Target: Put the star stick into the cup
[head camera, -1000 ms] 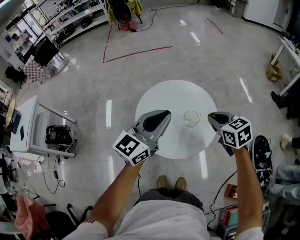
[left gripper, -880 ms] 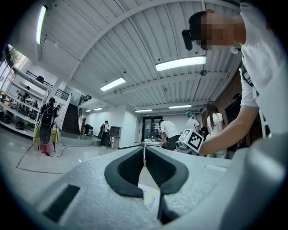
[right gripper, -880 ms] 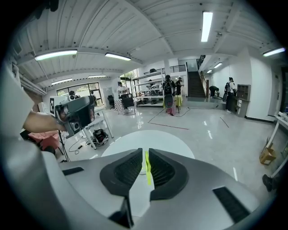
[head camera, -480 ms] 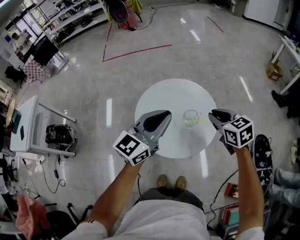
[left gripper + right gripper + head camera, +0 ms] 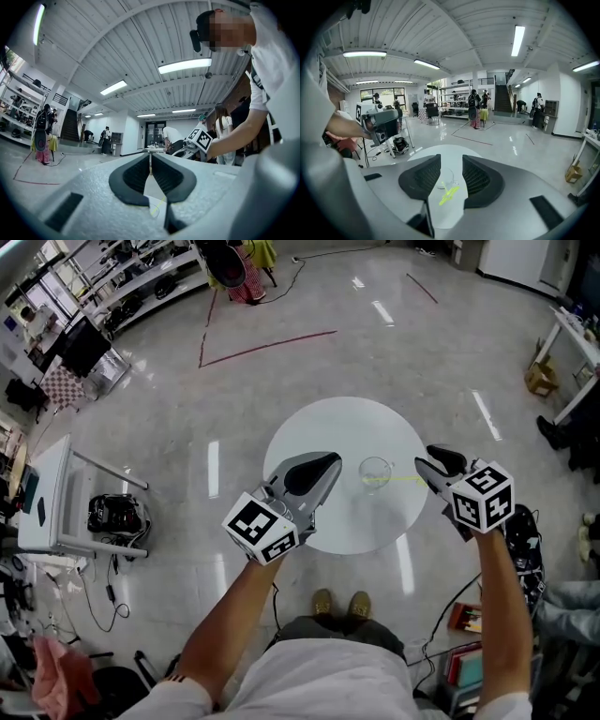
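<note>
A clear cup (image 5: 375,470) stands near the middle of the round white table (image 5: 309,432). The yellow-green star stick (image 5: 398,478) leans in the cup, its free end pointing toward my right gripper (image 5: 424,465). In the right gripper view the stick's star end (image 5: 449,192) lies low between the jaws of that gripper (image 5: 451,159), which are opening, and the pads are off it; the cup (image 5: 445,177) sits just beyond. My left gripper (image 5: 328,465) hovers left of the cup, shut and empty (image 5: 151,161).
A white cart (image 5: 52,493) with a black device stands on the floor at far left. Red tape lines (image 5: 267,343) mark the floor beyond the table. Dark shoes (image 5: 525,549) and books lie at the right. Several people stand in the background.
The right gripper's jaws have spread apart and let go of the stick. The stick's free end has dropped from the jaws and now leans out of the cup.
</note>
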Motion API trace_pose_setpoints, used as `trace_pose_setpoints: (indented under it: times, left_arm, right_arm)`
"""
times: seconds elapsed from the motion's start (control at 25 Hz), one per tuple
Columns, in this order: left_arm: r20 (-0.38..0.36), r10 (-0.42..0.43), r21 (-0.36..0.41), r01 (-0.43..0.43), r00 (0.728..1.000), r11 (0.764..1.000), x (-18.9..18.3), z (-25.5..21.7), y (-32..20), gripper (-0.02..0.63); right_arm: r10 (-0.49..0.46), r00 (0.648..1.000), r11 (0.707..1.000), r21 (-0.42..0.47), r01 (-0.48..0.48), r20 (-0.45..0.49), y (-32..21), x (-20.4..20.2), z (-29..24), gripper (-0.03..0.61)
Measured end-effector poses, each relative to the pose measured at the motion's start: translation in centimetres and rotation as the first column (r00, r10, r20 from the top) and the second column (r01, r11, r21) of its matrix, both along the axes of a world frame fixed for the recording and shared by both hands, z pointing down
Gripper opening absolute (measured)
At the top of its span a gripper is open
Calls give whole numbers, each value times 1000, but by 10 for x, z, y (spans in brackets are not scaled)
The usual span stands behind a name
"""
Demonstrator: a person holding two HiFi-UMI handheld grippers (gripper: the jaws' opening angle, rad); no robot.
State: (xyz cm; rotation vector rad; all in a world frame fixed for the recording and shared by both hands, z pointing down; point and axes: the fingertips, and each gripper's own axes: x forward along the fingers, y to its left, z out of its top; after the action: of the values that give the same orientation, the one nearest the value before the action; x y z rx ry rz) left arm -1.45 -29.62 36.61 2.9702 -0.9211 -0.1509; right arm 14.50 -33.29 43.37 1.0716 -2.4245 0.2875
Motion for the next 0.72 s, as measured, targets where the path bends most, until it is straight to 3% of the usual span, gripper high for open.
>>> trace_pose_setpoints:
  times: [0.28, 0.72]
  left_arm:
    - [-4, 16, 49, -15, 1000, 999, 9, -28, 1, 26]
    - [-30, 48, 135, -43, 998, 990, 23, -80, 21, 26]
  right_arm:
    - [-36, 998, 986, 164, 28, 46, 9, -7, -64, 124]
    - [-127, 981, 923, 380, 64, 144, 46, -36, -146, 58]
